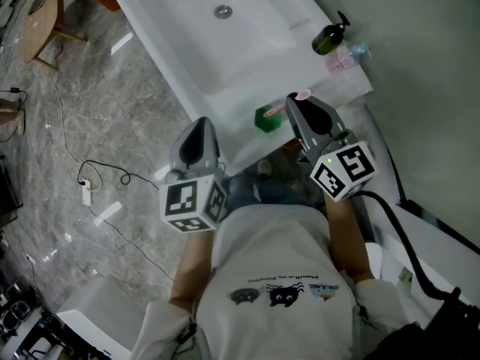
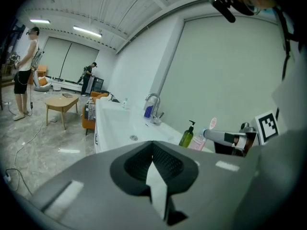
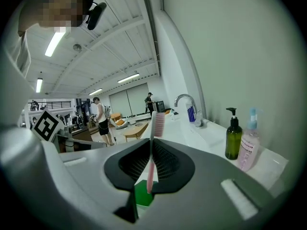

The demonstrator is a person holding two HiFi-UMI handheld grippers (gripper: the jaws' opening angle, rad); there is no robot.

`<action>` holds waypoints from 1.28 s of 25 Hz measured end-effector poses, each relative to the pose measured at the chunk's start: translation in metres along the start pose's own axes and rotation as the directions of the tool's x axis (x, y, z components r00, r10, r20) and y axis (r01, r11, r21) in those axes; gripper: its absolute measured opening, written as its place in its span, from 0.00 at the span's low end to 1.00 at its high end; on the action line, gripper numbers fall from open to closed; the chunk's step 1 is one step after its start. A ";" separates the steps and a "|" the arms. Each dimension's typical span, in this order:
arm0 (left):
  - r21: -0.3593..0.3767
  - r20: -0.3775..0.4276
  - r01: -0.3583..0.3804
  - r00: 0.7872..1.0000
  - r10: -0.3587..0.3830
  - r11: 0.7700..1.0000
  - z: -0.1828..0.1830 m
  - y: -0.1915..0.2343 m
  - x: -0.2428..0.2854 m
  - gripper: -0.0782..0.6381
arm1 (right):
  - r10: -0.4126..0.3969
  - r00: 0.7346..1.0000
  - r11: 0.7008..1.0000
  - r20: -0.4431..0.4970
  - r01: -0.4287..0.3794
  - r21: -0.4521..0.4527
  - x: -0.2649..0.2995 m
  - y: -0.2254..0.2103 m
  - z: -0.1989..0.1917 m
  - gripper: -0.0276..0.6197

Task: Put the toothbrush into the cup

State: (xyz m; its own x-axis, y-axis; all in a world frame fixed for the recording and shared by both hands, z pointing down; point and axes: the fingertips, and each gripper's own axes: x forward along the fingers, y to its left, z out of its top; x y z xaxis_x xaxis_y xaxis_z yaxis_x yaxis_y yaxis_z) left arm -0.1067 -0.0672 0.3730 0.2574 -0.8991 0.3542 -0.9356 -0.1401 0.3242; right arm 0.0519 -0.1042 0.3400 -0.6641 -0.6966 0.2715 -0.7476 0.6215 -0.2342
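A pink toothbrush [image 3: 152, 150] stands upright between the jaws of my right gripper [image 3: 151, 176], which is shut on its handle. In the head view its brush head [image 1: 302, 94] sticks out past my right gripper [image 1: 295, 105], just right of a green cup [image 1: 267, 118] on the front edge of the white sink counter [image 1: 247, 66]. In the right gripper view the green cup [image 3: 142, 194] shows low, beneath the jaws. My left gripper [image 1: 200, 126] hangs in front of the counter, left of the cup. Its jaws [image 2: 156, 169] are shut with nothing between them.
A dark green soap bottle [image 1: 328, 37] and a pink bottle [image 1: 341, 58] stand at the counter's right end. The faucet [image 2: 152, 99] rises behind the basin. A wooden table [image 1: 41, 17] and a cable [image 1: 97, 175] are on the marble floor at left. People stand far back.
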 end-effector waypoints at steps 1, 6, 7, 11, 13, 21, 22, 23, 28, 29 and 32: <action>0.001 -0.001 0.000 1.000 0.000 1.000 0.000 0.000 0.000 0.11 | -0.001 1.000 1.000 -0.001 0.001 0.005 0.000 -0.001 -0.001 0.07; 0.006 -0.009 0.004 1.000 -0.004 1.000 0.000 -0.001 0.000 0.11 | -0.011 1.000 1.000 -0.010 0.011 0.021 0.000 -0.004 -0.006 0.07; 0.006 -0.011 0.004 1.000 -0.004 1.000 -0.001 -0.002 0.001 0.11 | -0.012 1.000 1.000 -0.012 0.012 0.023 0.000 -0.004 -0.007 0.07; 0.005 -0.012 0.007 1.000 -0.007 1.000 -0.001 -0.002 0.001 0.11 | -0.016 1.000 0.999 -0.014 0.016 0.031 0.000 -0.006 -0.010 0.07; 0.004 -0.013 0.007 1.000 -0.007 1.000 -0.001 -0.002 0.001 0.11 | -0.018 1.000 0.999 -0.015 0.019 0.041 0.000 -0.007 -0.012 0.07; 0.009 -0.021 0.012 1.000 -0.012 1.000 -0.004 -0.004 0.005 0.11 | -0.016 1.000 0.998 -0.019 0.017 0.067 0.001 -0.013 -0.017 0.08; 0.010 -0.021 0.013 1.000 -0.013 1.000 -0.004 -0.005 0.006 0.11 | -0.016 1.000 0.998 -0.019 0.017 0.068 0.001 -0.014 -0.017 0.07; 0.010 -0.022 0.015 1.000 -0.015 1.000 -0.004 -0.005 0.006 0.11 | -0.015 1.000 0.997 -0.020 0.017 0.069 0.001 -0.014 -0.017 0.07; 0.010 -0.026 0.026 0.999 -0.026 1.000 -0.004 -0.008 0.006 0.11 | -0.013 1.000 0.997 -0.027 0.015 0.073 0.002 -0.013 -0.018 0.07; 0.010 -0.027 0.028 0.999 -0.027 1.000 -0.004 -0.008 0.007 0.11 | -0.012 1.000 0.997 -0.028 0.014 0.074 0.002 -0.013 -0.018 0.08; 0.010 -0.031 0.030 0.999 -0.030 1.000 -0.005 -0.009 0.008 0.11 | -0.010 0.999 0.997 -0.030 0.012 0.076 0.002 -0.014 -0.020 0.07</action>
State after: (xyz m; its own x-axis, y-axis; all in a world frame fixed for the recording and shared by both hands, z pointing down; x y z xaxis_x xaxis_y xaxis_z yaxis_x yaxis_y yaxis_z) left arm -0.0946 -0.0706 0.3775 0.2923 -0.8813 0.3713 -0.9297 -0.1709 0.3262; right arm 0.0607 -0.1073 0.3624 -0.6563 -0.6914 0.3021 -0.7538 0.5840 -0.3011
